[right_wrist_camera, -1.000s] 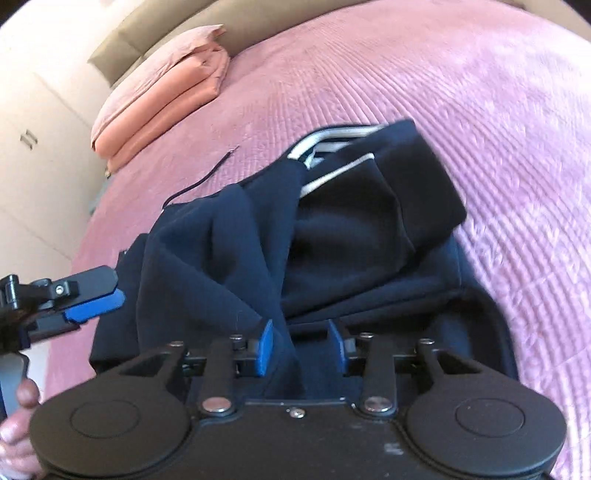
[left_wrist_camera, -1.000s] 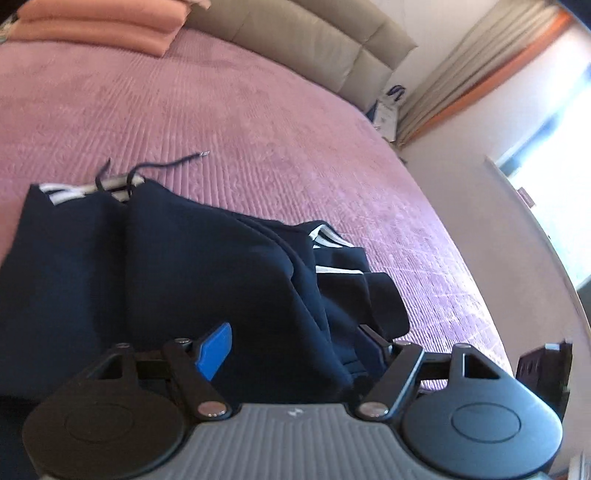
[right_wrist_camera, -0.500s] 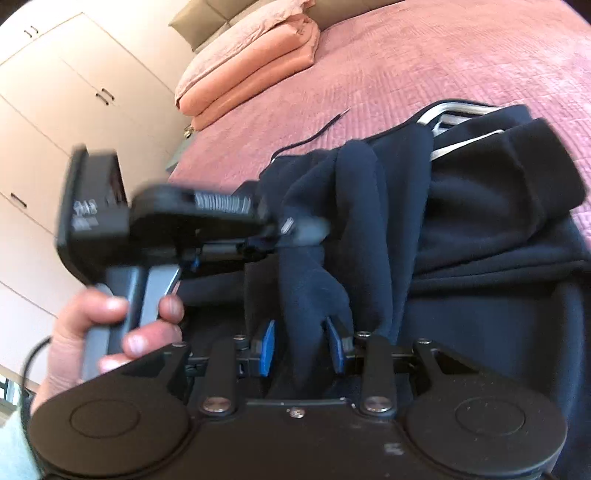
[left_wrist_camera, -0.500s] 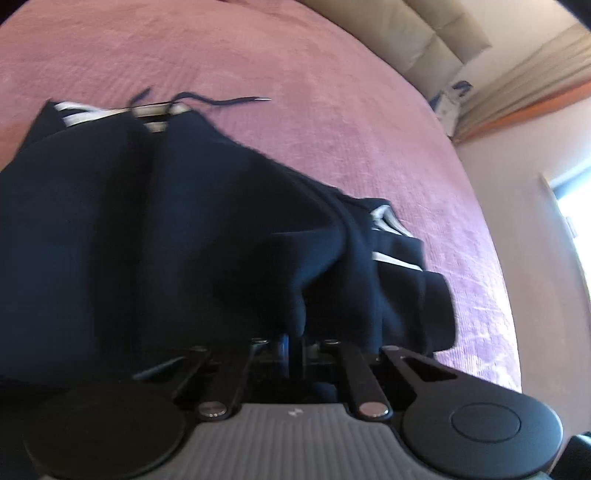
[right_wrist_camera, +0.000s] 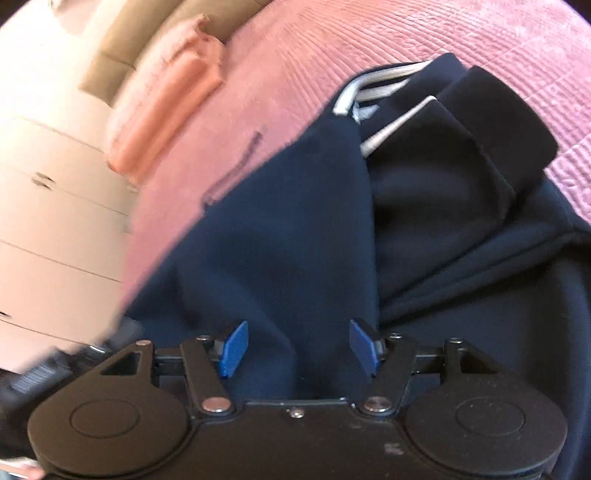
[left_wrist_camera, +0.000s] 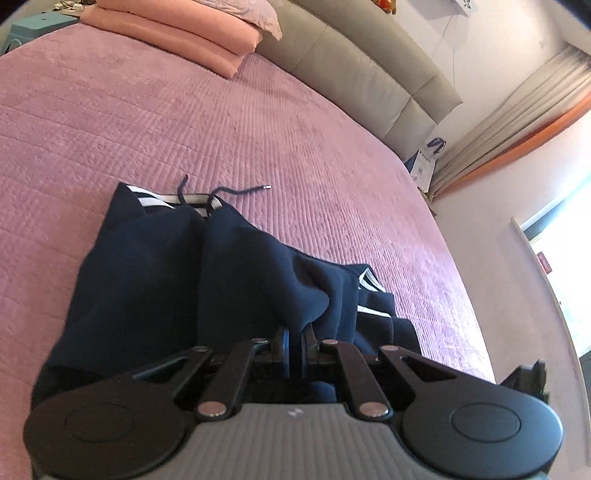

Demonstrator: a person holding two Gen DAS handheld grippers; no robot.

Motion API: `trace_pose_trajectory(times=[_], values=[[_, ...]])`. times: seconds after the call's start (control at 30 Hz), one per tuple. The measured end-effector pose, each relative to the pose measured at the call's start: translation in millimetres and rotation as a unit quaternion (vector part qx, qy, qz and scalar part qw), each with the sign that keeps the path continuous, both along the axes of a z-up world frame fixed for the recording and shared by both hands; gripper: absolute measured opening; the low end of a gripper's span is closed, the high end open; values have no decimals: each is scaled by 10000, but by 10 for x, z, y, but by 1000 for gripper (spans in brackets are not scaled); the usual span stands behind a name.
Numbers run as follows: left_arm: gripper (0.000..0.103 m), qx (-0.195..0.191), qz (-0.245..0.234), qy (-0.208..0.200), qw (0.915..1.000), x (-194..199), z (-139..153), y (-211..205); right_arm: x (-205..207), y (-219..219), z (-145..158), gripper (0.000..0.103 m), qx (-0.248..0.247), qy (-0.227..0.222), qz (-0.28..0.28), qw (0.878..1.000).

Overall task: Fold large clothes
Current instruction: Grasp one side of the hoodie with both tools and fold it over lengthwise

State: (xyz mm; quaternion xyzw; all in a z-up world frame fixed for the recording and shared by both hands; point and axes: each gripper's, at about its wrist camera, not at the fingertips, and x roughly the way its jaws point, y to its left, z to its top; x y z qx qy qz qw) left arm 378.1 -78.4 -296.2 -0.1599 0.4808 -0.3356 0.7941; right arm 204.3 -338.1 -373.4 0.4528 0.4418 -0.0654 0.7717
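On the bed point(left_wrist_camera: 258, 122), across its mauve quilted cover, the dark navy garment point(left_wrist_camera: 155, 280) lies bunched in loose folds toward the foot end, well apart from the stacked pink pillows point(left_wrist_camera: 177, 29) by the headboard point(left_wrist_camera: 354, 62). White-striped waistband and a loose drawcord point(left_wrist_camera: 240, 190) at the garment's far edge suggest track trousers; cannot confirm.

Change over the last second: left gripper point(left_wrist_camera: 293, 341), which stood wide a second ago, has closed; its jaws now pinch a raised fold of navy fabric at the garment's near edge. Right gripper point(right_wrist_camera: 297, 345), previously clamped on a ridge of the same cloth, is letting go: its jaws are opening, blue pads point(right_wrist_camera: 232, 347) clear on both sides, though a fold sits between them untouched. Right-wrist view is motion-blurred.

Reading: grip handed from right to left. Garment not yet flattened, so folding proper has barely started; right gripper presumably free to take a second hold.
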Motion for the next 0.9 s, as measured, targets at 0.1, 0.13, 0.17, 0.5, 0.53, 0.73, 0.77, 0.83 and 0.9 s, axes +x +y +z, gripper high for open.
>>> trace_pose_trajectory(times=[0.1, 0.13, 0.17, 0.5, 0.53, 0.73, 0.77, 0.83, 0.9], values=[[6, -8, 17, -18, 10000, 65, -1, 168, -98, 60, -37, 76, -97, 263, 72, 9996], [6, -31, 10, -2, 10000, 87, -7, 207, -122, 77, -71, 76, -16, 341, 97, 9994], [6, -61, -3, 35, 10000, 103, -20, 249, -136, 96, -121, 76, 84, 409, 129, 9990], [17, -186, -211, 247, 9993, 133, -139, 340, -12, 313, 73, 9, -579, -79, 177, 9981], [25, -181, -243, 223, 9993, 137, -137, 317, -40, 284, 187, 9, -702, -201, 88, 9973], [32, 288, -640, 499, 9963, 150, -393, -56, -521, 0, 802, 9, -1621, -741, -822, 9805], [31, 351, -700, 573, 9953, 130, -468, -90, -577, -57, 742, 9, -1579, -613, -996, 9805], [28, 533, -749, 718, 9932, 72, -617, -146, -651, -169, 467, 9, -1451, -120, -1224, 9817], [26, 602, -765, 837, 9917, 16, -739, -163, -638, -242, 48, 11, -1356, 832, -1283, 9789]])
